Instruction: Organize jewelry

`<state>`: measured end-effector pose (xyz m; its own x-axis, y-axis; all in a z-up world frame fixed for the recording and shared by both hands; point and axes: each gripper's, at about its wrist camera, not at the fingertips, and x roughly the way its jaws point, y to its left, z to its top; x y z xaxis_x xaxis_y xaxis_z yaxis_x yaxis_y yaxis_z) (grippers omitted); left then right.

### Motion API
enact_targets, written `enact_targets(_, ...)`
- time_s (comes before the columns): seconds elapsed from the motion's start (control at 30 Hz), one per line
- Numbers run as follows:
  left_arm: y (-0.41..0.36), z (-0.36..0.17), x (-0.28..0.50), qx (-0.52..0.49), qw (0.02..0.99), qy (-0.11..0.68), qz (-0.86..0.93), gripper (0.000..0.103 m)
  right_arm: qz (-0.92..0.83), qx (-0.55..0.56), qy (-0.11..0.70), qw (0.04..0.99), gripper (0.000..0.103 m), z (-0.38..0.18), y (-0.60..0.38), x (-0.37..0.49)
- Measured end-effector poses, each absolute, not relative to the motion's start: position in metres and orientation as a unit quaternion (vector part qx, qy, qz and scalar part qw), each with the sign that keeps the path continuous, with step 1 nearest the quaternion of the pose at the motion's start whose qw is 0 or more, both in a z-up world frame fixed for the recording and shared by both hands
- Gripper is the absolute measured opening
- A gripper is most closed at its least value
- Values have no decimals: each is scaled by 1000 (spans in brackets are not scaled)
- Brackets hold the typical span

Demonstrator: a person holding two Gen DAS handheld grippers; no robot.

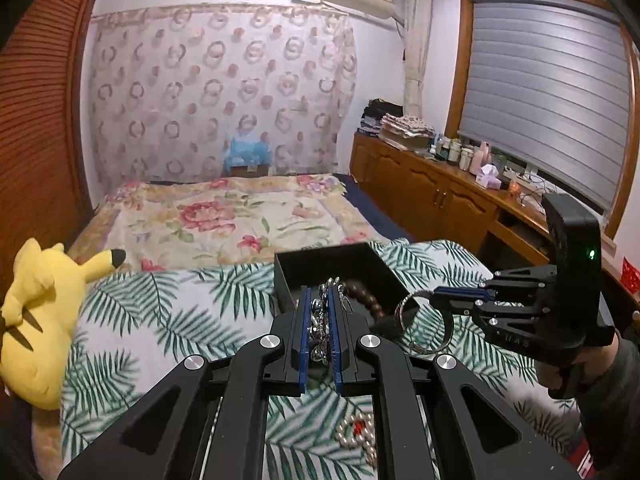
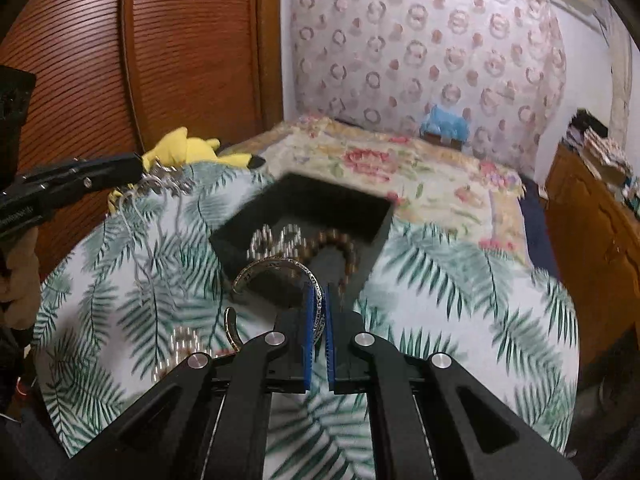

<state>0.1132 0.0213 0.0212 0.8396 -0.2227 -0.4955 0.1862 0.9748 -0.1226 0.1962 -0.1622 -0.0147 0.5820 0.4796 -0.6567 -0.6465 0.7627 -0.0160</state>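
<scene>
Left wrist view: the left tool [image 1: 320,320] pinches a silver chain necklace [image 1: 320,332] between blue pads, just above the near edge of an open black box [image 1: 320,268] on the palm-leaf bedspread [image 1: 168,312]. Right of it, the right tool [image 2: 319,312] pinches an engraved silver cuff bangle [image 2: 276,270] beside the box, where a brown bead bracelet [image 2: 340,246] lies.

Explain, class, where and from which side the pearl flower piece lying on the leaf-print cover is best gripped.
Grip the pearl flower piece across one outer petal edge, coming straight down from above: it lies flat on the leaf-print cover, so only its rim offers a pinch.
</scene>
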Motion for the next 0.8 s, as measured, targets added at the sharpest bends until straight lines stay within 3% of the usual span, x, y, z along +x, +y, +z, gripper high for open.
enact_targets(0.53, 19, 39, 150, -18, 960, 255, -116, 8, 313, -137, 318, 885, 7, -27, -143, 245)
enact_targets(0.8, 15, 34, 171, -10, 958, 265, -111, 8, 322, -131, 320, 881, 13, -31, -145, 247)
